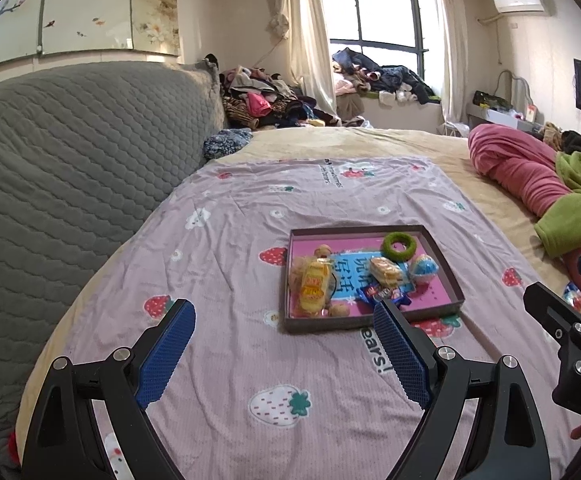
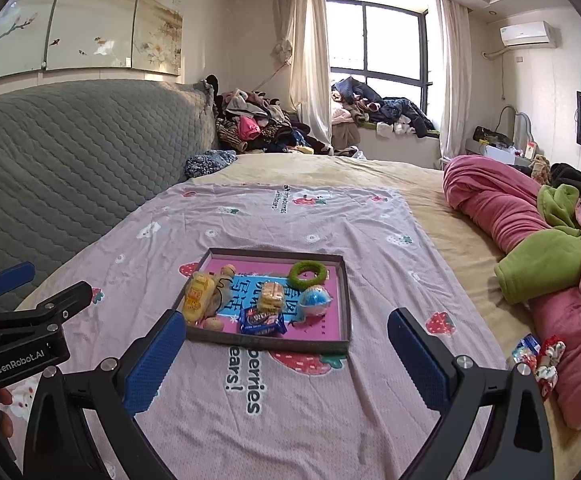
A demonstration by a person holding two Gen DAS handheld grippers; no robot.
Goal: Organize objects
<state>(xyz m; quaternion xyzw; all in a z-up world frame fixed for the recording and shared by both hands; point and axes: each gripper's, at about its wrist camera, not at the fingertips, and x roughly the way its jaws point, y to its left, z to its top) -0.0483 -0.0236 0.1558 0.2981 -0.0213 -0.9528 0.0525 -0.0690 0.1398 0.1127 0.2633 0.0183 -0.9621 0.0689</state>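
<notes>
Blue textured pads line both grippers, nearest the cameras. The left gripper (image 1: 284, 316) stands wide with nothing between its fingers, held above the strawberry-print sheet (image 1: 226, 248). The right gripper (image 2: 286, 330) is equally wide and empty, hovering just short of the tray (image 2: 347, 300).

Beyond the fingertips, that shallow dark-walled tray with a pink floor lies flat on the sheet. Its long axis runs across the right wrist view; in the left wrist view it sits turned, its near corner pointing toward the camera. Inside, a yellow snack packet (image 2: 198, 298) lies along the left wall, long axis running away from the camera. A blue biscuit packet (image 2: 261, 321) rests at the near wall, lying crosswise. Behind it sits a small cake packet (image 2: 271, 295), a blue-and-white ball (image 2: 315, 300) to its right, and a green ring (image 2: 308, 274) flat at the far right corner.

Only the right wrist view shows the floral scrunchie (image 2: 546, 360) and a small blue packet (image 2: 525, 347) lying off the tray beside the pink quilt (image 2: 490, 204); the left view catches them only partly behind the other gripper. Farther off stand the grey headboard (image 1: 70, 152), piled clothes (image 1: 258, 100) and the window (image 1: 374, 12).
</notes>
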